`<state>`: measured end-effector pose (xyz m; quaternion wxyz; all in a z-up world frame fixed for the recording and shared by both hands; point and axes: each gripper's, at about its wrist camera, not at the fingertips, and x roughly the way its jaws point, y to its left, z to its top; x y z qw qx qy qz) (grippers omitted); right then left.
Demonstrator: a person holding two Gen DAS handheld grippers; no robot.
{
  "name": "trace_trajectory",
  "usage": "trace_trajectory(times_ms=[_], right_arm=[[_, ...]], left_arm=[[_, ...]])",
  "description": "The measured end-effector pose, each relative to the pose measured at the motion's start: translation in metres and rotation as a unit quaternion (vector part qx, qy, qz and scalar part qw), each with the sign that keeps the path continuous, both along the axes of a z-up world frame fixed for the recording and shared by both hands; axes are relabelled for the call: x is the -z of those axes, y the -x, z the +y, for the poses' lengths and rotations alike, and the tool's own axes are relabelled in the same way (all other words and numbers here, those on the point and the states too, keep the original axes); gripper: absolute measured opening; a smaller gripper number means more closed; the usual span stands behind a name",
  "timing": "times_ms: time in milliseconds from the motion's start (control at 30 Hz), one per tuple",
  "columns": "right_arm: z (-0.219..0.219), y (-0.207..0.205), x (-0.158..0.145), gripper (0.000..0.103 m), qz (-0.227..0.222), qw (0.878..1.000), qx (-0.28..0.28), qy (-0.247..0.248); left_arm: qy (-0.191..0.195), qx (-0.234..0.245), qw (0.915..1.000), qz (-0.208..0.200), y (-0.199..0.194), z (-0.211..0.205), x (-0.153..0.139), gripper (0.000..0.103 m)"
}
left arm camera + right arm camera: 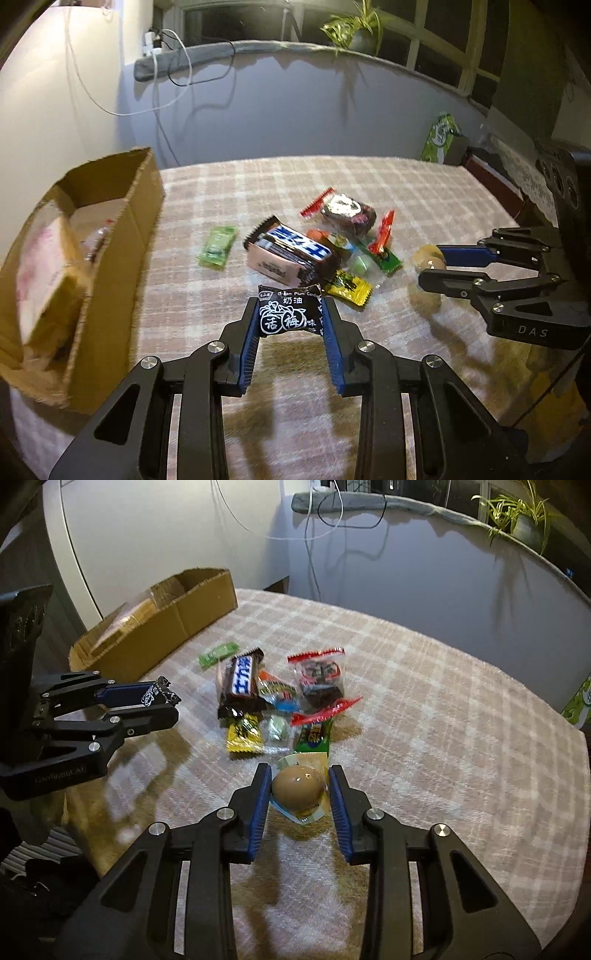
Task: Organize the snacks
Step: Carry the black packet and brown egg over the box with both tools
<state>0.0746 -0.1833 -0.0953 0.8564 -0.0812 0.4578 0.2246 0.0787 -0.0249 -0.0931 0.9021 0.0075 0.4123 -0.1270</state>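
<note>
Nearest the left wrist camera, the left gripper (pixel 289 315) clamps a black plastic candy packet with white lettering (pixel 288 309), lifted clear of the pink-and-white checked tablecloth (pixel 424 192). In the right wrist view, the right gripper (pixel 300 788) grips a brown egg sealed in a clear pouch (pixel 297 787), likewise held above the cloth. Beyond both lies the mixed pile of wrapped snacks (pixel 317 240). The open brown cardboard box (pixel 110 236), the likely destination, stands at the cloth's left edge; the left gripper is the nearer one, with the box's long axis running away from it. The box contents are blurred, and its near corner is cut off.
</note>
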Motion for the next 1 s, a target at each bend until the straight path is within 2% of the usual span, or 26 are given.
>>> trace_trajectory(times_ms=[267,533,800,1000], right_arm=[[0.015,0.005,-0.032,0.033,-0.026,0.999,-0.019,-0.019],[0.046,-0.007,-0.066,0.033,-0.057,0.997,-0.043,-0.043],[0.087,-0.03,-0.085,0.033,-0.076,0.993,-0.069,-0.055],[0.118,-0.049,-0.088,0.033,-0.076,0.991,-0.087,-0.064]], left_arm=[[0.013,-0.035,0.9989,-0.03,0.011,0.025,-0.023,0.031],[0.022,-0.082,0.9947,-0.059,0.019,0.066,-0.044,0.031],[0.026,-0.127,0.9888,-0.075,0.022,0.107,-0.053,0.031],[0.025,-0.152,0.9846,-0.083,0.019,0.133,-0.057,0.031]])
